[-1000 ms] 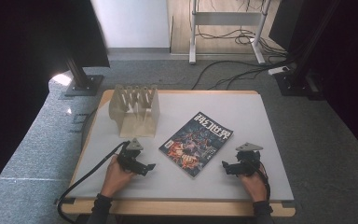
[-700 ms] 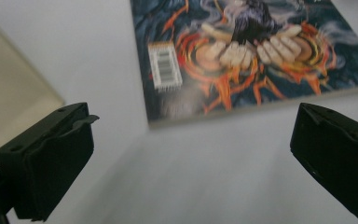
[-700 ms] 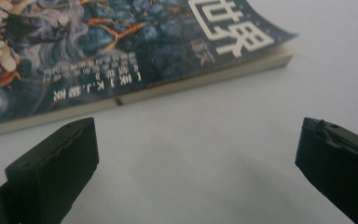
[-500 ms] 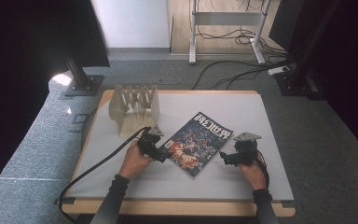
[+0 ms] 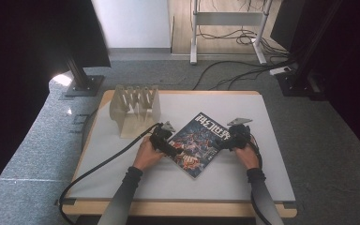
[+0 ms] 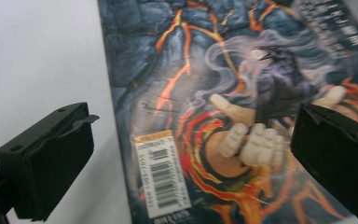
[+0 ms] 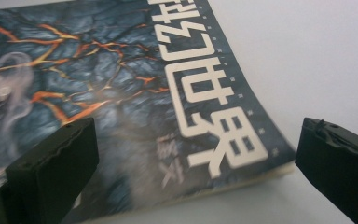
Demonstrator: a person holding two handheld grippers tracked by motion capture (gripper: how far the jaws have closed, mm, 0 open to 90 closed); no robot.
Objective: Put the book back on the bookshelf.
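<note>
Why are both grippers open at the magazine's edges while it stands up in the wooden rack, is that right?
Not quite. The magazine lies flat on the table, apart from the wooden rack, as the high view shows. The rest holds: the left gripper and the right gripper each have their jaws wide apart at its edges.
</note>
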